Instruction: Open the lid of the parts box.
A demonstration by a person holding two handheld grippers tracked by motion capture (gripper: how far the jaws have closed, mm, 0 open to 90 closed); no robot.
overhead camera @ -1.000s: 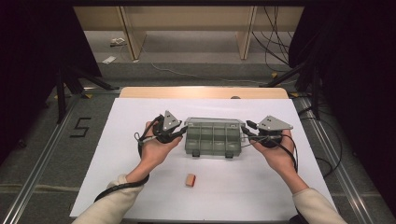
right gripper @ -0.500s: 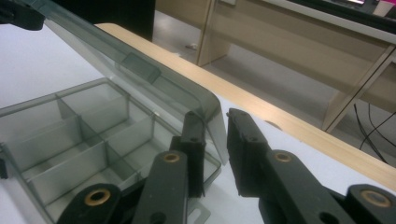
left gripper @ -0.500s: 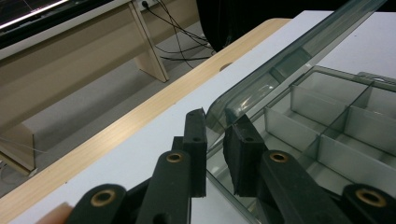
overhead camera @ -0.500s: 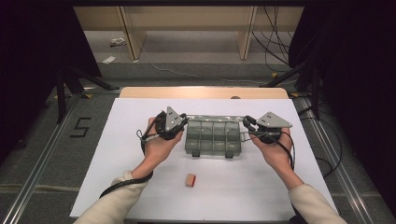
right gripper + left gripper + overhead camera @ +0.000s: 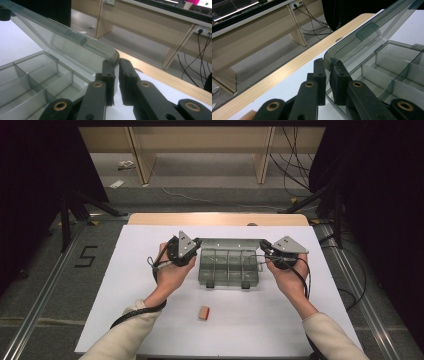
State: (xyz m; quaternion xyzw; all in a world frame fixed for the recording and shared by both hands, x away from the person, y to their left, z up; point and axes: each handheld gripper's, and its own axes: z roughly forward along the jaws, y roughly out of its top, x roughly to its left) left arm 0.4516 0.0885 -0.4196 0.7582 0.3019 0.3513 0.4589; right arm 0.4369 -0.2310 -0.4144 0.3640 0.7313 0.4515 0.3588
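Observation:
A clear grey compartment box (image 5: 227,270) lies mid-table with its lid (image 5: 230,242) raised at the back. My left gripper (image 5: 196,243) grips the lid's left corner. In the left gripper view the gripper (image 5: 328,68) has just been closing, and its pads pinch the lid's (image 5: 372,30) thin edge. My right gripper (image 5: 263,246) grips the lid's right corner. In the right gripper view the gripper (image 5: 116,67) has also just been closing, onto the lid's (image 5: 75,42) rounded corner. The compartments (image 5: 37,75) look empty.
A small orange block (image 5: 203,312) lies on the white table cover (image 5: 125,285) in front of the box. A wooden table edge (image 5: 215,219) runs behind the box. Beyond it are desk legs and cables on the floor.
Both pairs of jaws have narrowed onto the lid's back corners. The hands have barely shifted, and the orange block has stayed put.

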